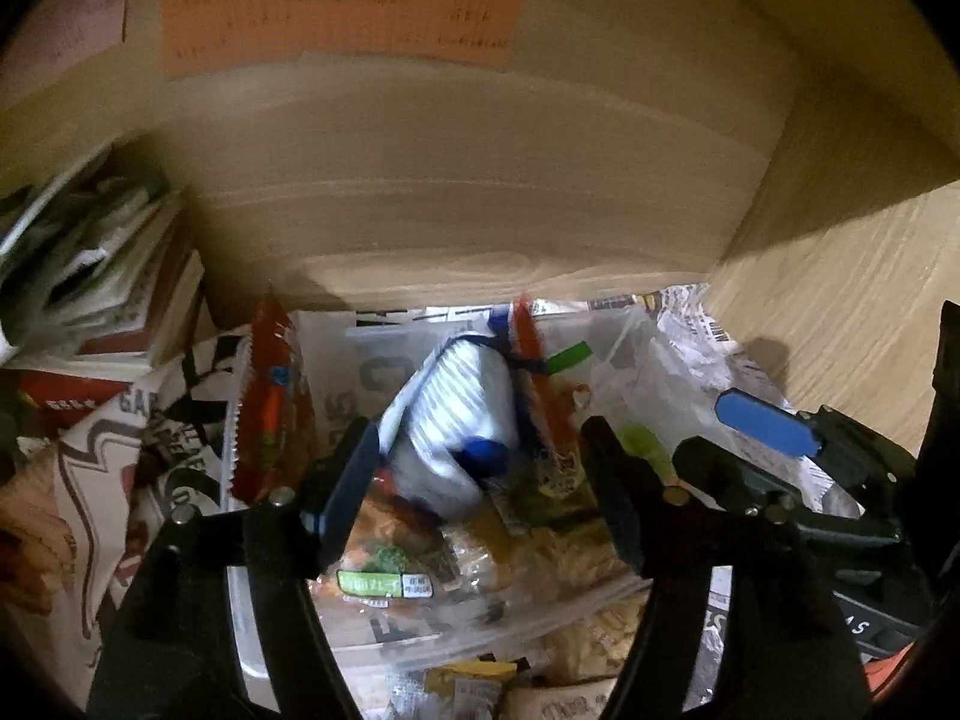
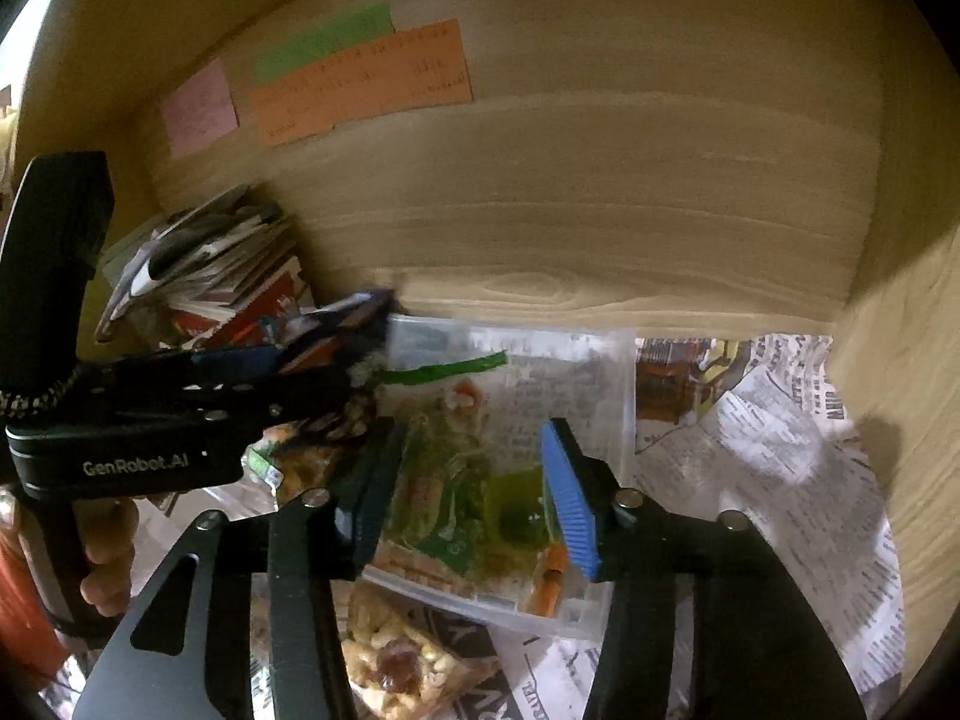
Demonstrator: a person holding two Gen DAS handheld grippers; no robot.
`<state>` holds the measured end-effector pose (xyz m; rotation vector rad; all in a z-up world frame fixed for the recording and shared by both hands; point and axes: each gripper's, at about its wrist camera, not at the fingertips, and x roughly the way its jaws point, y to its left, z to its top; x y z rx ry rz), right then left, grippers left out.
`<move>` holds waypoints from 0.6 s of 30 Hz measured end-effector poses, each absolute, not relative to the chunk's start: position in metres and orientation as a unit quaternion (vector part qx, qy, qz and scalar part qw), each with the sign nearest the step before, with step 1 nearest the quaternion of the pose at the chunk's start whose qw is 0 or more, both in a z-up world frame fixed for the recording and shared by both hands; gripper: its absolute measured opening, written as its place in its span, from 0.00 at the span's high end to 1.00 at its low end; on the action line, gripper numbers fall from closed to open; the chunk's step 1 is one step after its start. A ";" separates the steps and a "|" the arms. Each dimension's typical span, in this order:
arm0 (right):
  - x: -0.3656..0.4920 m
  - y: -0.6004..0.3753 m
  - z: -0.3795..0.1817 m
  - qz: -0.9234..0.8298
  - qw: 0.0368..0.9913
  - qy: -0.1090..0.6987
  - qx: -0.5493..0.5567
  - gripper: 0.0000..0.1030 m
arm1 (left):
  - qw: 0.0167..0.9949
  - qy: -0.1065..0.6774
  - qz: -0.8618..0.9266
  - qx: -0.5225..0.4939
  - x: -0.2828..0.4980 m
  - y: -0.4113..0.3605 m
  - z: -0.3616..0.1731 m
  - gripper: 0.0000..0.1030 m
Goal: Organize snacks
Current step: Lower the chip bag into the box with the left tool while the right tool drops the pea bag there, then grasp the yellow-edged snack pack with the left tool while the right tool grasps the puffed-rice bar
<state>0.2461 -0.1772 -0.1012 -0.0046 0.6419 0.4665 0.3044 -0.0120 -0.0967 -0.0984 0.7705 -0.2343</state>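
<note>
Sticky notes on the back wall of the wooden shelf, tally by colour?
Orange paper note: 1
Green paper note: 1
Pink paper note: 1
Total: 3, stuck side by side and partly overlapping on the wooden back wall. The writing on them is too blurred to read.

A clear box [image 2: 624,372] sits on newspaper [image 2: 780,438] on the shelf, close to the back wall [image 2: 600,192]. Snack bags [image 2: 456,480] lie inside the box. Another bag of snacks [image 2: 396,666] lies in front of it. A pile of books [image 2: 210,264] sits to its left. Paper notes [image 2: 360,84] stick on the wall above.
</note>
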 end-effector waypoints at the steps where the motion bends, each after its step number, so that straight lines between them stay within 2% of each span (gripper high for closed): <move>1: 0.243 -0.178 -0.099 0.227 0.923 0.310 -0.002 0.54 | 0.920 0.371 -0.115 -0.048 0.299 -0.011 -0.093 0.33; 6: 0.227 -0.183 -0.090 0.229 0.928 0.295 -0.003 0.51 | 0.927 0.354 -0.116 -0.045 0.278 -0.006 -0.083 0.32; 9: 0.215 -0.184 -0.088 0.234 0.928 0.292 -0.008 0.50 | 0.930 0.346 -0.115 -0.044 0.261 -0.006 -0.077 0.27; 18: 0.187 -0.183 -0.103 0.257 0.915 0.311 -0.011 0.50 | 0.931 0.348 -0.109 -0.029 0.216 0.016 -0.083 0.22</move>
